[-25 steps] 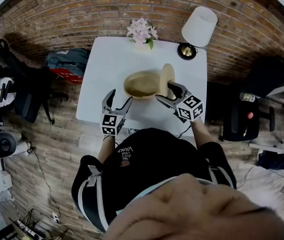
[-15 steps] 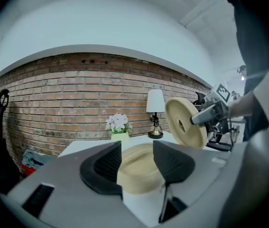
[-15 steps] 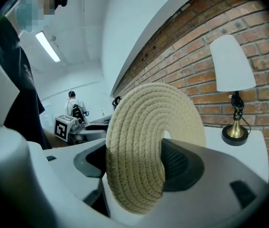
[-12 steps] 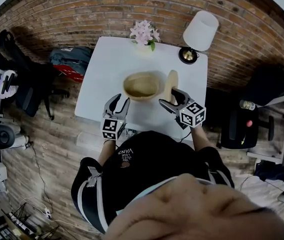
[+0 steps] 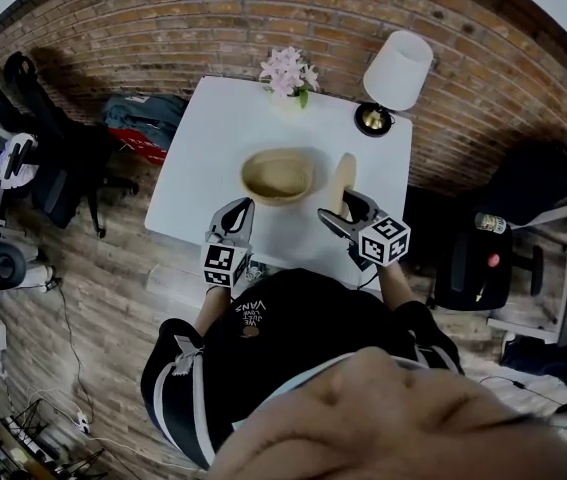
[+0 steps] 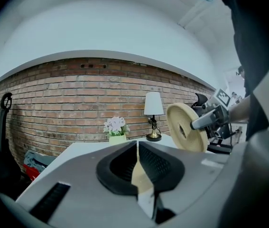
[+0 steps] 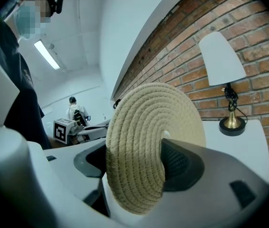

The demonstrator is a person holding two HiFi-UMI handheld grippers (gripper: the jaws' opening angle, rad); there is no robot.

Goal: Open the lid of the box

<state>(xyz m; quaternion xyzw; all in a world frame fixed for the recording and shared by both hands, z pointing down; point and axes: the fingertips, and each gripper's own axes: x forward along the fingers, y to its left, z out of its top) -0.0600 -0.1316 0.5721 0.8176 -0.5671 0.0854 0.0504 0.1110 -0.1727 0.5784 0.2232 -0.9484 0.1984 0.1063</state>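
The box is a round woven basket [image 5: 278, 175] that stands open in the middle of the white table [image 5: 213, 128]. Its woven disc lid [image 5: 341, 183] is held on edge to the right of it, and my right gripper [image 5: 338, 208] is shut on the lid. In the right gripper view the lid [image 7: 148, 141] fills the space between the pads of my right gripper [image 7: 139, 165]. My left gripper [image 5: 238, 211] hovers at the table's front edge, short of the basket. Its jaws have just been closing and my left gripper [image 6: 137, 160] is shut with nothing between them.
A white-shaded lamp [image 5: 395, 68] stands at the table's far right corner and a pot of pale flowers [image 5: 285, 71] at the far edge. A brick wall runs behind the table. A dark chair and bags [image 5: 138, 123] sit on the floor to the left.
The left gripper's jaws went from wide open to shut and it drew back from the basket. The right gripper carried the lid a little further right and nearer the front edge.
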